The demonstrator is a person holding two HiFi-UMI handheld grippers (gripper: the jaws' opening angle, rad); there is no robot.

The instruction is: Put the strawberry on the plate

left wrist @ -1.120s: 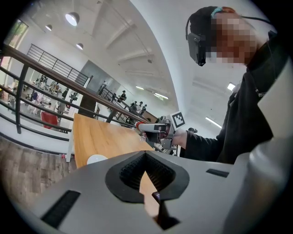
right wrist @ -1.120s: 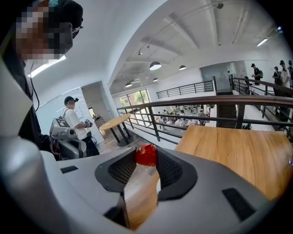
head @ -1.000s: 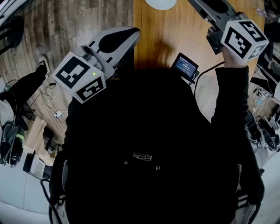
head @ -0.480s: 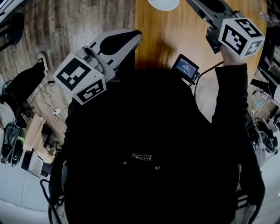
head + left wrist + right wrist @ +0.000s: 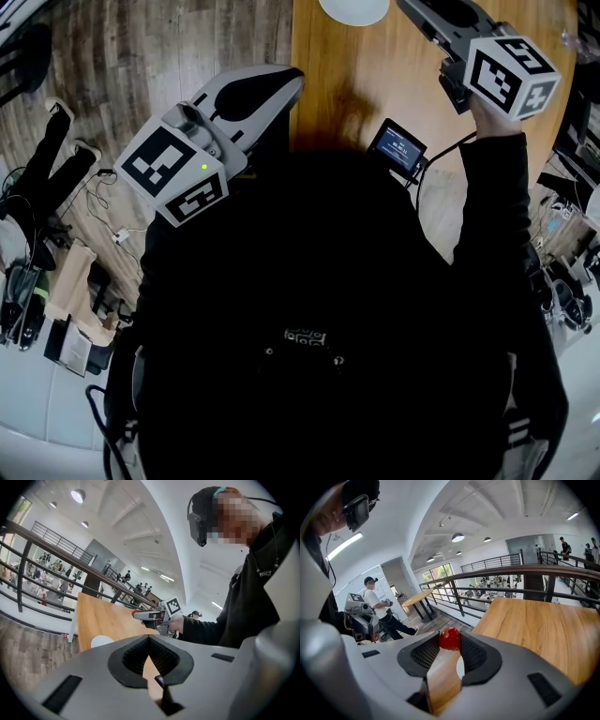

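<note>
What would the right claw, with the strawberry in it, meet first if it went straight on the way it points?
Probably the wooden table, near the white plate that shows just below the strawberry held in the right claw. Depth is hard to judge.

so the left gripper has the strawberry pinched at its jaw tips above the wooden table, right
Not the left: the right gripper has the strawberry pinched at its jaw tips above the wooden table, as the right gripper view shows. The left gripper is shut and empty.
</note>
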